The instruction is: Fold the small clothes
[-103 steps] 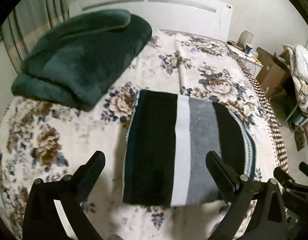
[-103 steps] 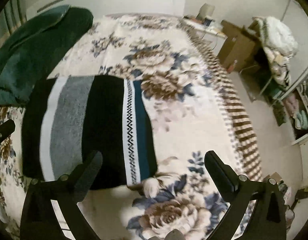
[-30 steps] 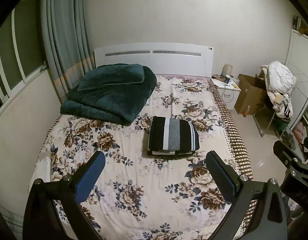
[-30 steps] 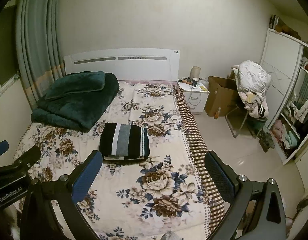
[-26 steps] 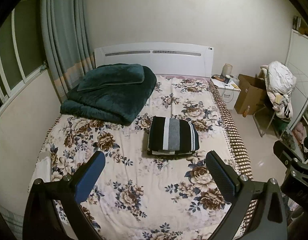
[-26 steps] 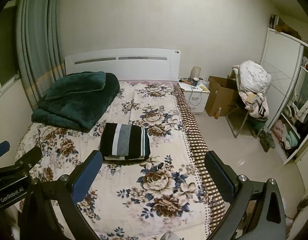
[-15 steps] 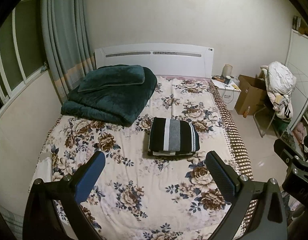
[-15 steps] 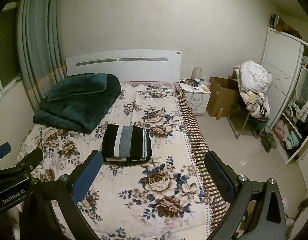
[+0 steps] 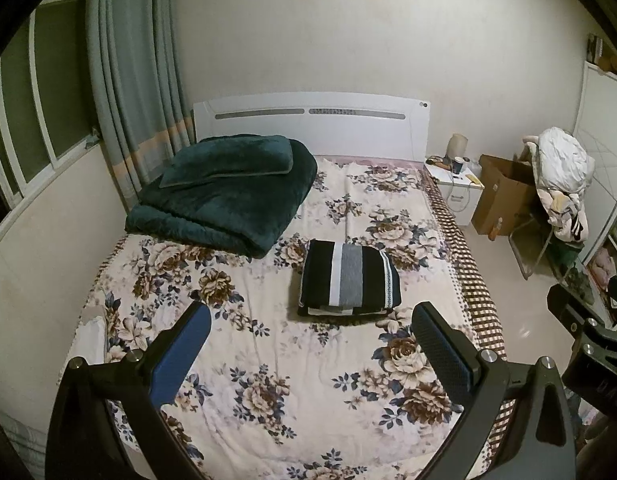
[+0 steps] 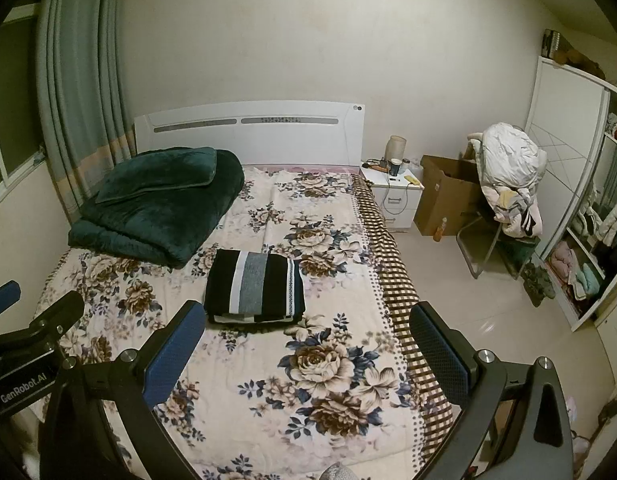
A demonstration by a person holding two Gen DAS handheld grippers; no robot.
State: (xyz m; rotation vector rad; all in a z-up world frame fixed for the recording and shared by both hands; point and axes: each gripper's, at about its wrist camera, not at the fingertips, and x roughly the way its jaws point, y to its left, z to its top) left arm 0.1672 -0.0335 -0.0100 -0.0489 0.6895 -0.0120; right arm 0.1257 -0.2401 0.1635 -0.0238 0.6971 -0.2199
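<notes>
The folded striped garment (image 9: 350, 278) lies flat near the middle of the flowered bed (image 9: 268, 380), just right of the near corner of the dark green blanket (image 9: 228, 196) at the far left. The left gripper (image 9: 310, 326) hangs above the near end of the bed, jaws spread wide and holding nothing. The right gripper (image 10: 308, 326) hangs likewise, released and empty, well apart from the garment. A nightstand (image 10: 394, 190) stands at the far right.

The only readable text is "GenRobot.AI", printed in white on the left claw (image 10: 24, 322) body.
</notes>
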